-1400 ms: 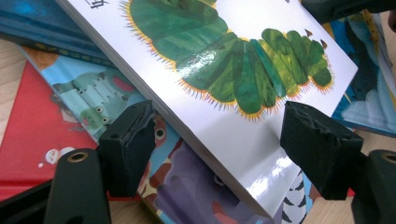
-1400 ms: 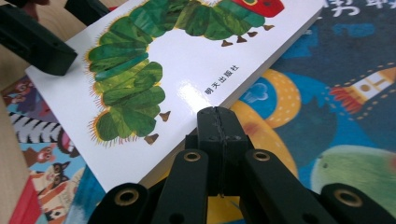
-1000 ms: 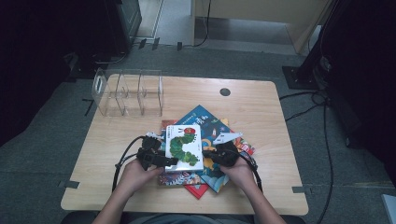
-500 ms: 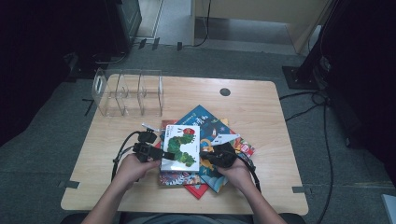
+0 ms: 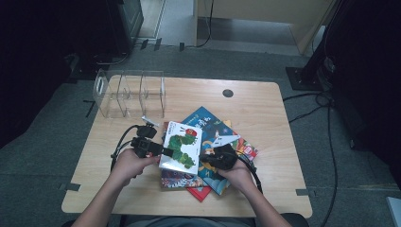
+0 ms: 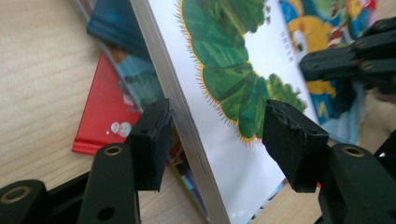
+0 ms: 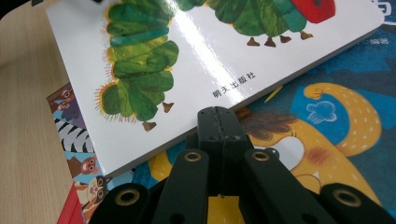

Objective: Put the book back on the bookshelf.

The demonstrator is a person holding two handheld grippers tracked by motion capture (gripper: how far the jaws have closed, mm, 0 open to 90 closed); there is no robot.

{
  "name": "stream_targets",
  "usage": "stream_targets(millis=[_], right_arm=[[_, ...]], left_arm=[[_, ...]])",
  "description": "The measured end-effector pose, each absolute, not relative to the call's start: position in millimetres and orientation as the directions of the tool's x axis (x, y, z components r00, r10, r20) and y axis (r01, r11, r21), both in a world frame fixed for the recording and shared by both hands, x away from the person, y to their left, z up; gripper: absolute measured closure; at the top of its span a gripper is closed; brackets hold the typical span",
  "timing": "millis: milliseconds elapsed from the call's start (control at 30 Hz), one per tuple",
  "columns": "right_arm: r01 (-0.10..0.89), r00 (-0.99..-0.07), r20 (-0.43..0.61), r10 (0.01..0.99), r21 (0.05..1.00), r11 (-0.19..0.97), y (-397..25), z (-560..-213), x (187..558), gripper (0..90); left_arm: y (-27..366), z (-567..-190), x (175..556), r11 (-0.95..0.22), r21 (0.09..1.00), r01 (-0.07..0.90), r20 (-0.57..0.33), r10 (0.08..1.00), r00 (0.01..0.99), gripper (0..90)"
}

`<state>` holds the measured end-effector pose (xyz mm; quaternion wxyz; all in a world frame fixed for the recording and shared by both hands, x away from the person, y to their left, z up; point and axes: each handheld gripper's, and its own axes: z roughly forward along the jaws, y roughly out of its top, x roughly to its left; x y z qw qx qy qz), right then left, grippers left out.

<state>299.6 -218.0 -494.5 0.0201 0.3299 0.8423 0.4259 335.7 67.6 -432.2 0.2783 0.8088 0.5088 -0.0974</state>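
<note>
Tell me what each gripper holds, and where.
The left gripper straddles the caterpillar book's left edge, jaws open, not clamped. The right gripper, shut, sits at its right edge; grip unclear.

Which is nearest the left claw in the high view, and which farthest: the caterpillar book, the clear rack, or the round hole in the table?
1. Caterpillar book, right at the left claw, between its jaws.
2. Clear rack, behind the claw at the table's far left.
3. Round hole, far side, off to the right.
</note>
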Motion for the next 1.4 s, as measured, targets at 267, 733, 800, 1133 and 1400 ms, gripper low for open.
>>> stream_targets(millis=[267,733,800,1133,1400], right_arm=[[0.532,-0.789,0.247,0.563,0.733,0.424,-216.9,-494.7,300.8,90.0],[0.515,-0.792,0.208,0.573,0.732,0.446,-215.1,-493.6,302.2,90.0],[0.529,-0.782,0.222,0.583,0.731,0.431,-214.9,-494.0,304.2,90.0],[0.499,-0.814,0.216,0.539,0.734,0.461,-203.9,-494.2,300.0,90.0],[0.508,-0.808,0.219,0.547,0.729,0.458,-204.1,-493.9,301.1,90.0]], left_arm=[[65.9,-443.4,336.5,-0.327,0.343,0.881,-0.405,0.794,0.452,45.3],[79.7,-466.3,336.5,-0.288,0.305,0.908,-0.477,0.779,0.408,40.7],[77.6,-469.7,336.9,-0.299,0.290,0.909,-0.466,0.786,0.407,38.1],[74.3,-469.9,338.5,-0.306,0.244,0.920,-0.498,0.775,0.390,33.0],[73.2,-432.0,338.5,-0.382,0.284,0.879,-0.470,0.744,0.475,47.9]])
